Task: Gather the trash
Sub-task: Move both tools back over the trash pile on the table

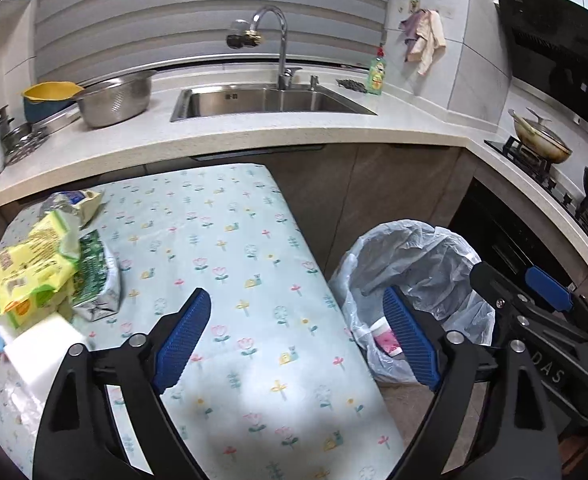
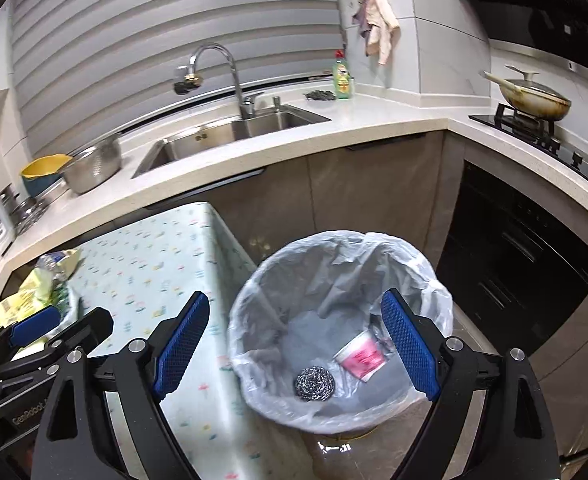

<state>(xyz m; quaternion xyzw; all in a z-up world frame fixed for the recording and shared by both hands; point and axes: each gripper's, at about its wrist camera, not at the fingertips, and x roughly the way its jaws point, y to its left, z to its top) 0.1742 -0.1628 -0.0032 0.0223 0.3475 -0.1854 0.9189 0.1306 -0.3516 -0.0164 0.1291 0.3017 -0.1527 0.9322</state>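
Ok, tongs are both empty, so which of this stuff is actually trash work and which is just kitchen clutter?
Job:
- white-lined trash bin, already holding a steel wool scrubber ball and a pink-and-white packet
- pile of yellow and green crumpled wrappers on the floral table
- white foam block

Just lying about:
- steel colander
- green dish soap bottle
- lidded pan on the stove

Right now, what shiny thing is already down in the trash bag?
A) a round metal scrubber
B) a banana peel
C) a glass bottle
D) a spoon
A: the right wrist view looks down into the bag-lined trash bin, where a round steel wool scrubber lies at the bottom beside a pink and white packet.
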